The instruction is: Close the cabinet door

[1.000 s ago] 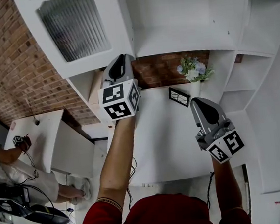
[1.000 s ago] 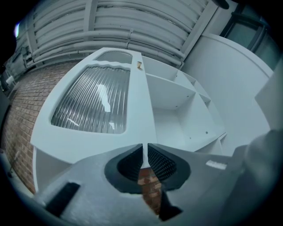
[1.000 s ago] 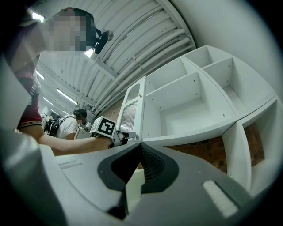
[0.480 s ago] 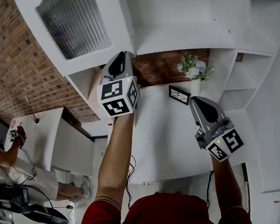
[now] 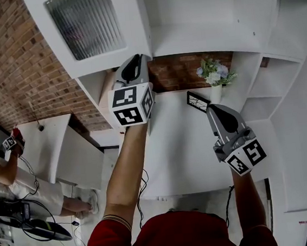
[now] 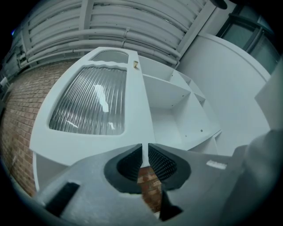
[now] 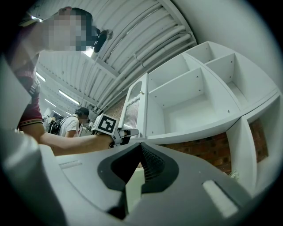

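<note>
Standing open at the far left, the cabinet door (image 5: 128, 27) is swung out from the white cabinet (image 5: 204, 35), and its ribbed glass panel (image 5: 84, 20) is turned toward the brick wall (image 5: 11, 69). The open shelves of the cabinet are seen to the right of the door.

The left hand-held gripper (image 5: 134, 62) is raised on an outstretched arm, and its tip is placed at the near edge of the door, close to the corner beside the cabinet. Whether that tip is touching the door cannot be told. In the left gripper view the jaws are drawn almost together, with only a thin slit left between them; the white edge of the door is seen through the slit, beyond the jaws, and nothing is held.

The right hand-held gripper (image 5: 215, 111) is held lower and nearer, over the white desk (image 5: 183, 149), well apart from the door. In the right gripper view its jaws are pressed together and nothing is gripped.

At the far side of the desk a vase of flowers (image 5: 212, 75) is set against the brick, and a small picture frame (image 5: 197, 102) is placed just to its left. Another person (image 5: 6, 176) is seen at the far left, beside a second white desk (image 5: 49, 147).
</note>
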A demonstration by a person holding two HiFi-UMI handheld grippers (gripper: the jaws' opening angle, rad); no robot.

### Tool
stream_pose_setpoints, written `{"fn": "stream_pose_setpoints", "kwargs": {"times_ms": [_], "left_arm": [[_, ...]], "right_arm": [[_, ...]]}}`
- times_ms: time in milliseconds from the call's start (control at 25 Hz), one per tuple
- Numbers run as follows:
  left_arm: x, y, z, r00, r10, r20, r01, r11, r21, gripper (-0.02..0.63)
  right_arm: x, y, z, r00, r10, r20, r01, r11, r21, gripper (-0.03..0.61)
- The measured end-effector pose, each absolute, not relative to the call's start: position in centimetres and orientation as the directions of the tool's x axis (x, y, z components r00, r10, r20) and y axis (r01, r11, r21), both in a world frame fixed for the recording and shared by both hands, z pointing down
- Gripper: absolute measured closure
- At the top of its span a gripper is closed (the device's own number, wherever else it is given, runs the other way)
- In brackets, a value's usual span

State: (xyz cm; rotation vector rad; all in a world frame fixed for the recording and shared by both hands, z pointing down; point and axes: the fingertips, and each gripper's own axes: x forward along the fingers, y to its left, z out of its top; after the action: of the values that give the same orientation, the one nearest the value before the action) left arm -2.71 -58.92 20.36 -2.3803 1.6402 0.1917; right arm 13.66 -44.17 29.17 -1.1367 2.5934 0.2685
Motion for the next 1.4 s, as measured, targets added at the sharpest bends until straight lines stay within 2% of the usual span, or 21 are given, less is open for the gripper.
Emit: {"fn": "stream_pose_setpoints", "kwargs": {"times_ms": [520,920,1400], "left_arm": [[-1.3,-56.2,22.5,0.426,-0.877,-0.223,-0.905,-0.41,-0.118,0.572],[2.8,-48.9,24.8,0.593,-0.762,-0.262,-0.802,-0.59,-0.098,0.611],[4.9,-41.3,27.6,0.709,-0.651,-0.272,-0.695,-0.71,-0.113,0.611]], "right_arm": [[13.0,-43.3,28.2,-0.655,-0.67,-0.349,-0.73,0.681,0.063,0.563],[12.1,-41.9,27.2,-0.664,-0.656,-0.36,-0.72,0.69,0.07,0.563],[11.2,-39.6,27.9,-0.662,-0.649,-0.375,-0.715,0.696,0.057,0.563]]}}
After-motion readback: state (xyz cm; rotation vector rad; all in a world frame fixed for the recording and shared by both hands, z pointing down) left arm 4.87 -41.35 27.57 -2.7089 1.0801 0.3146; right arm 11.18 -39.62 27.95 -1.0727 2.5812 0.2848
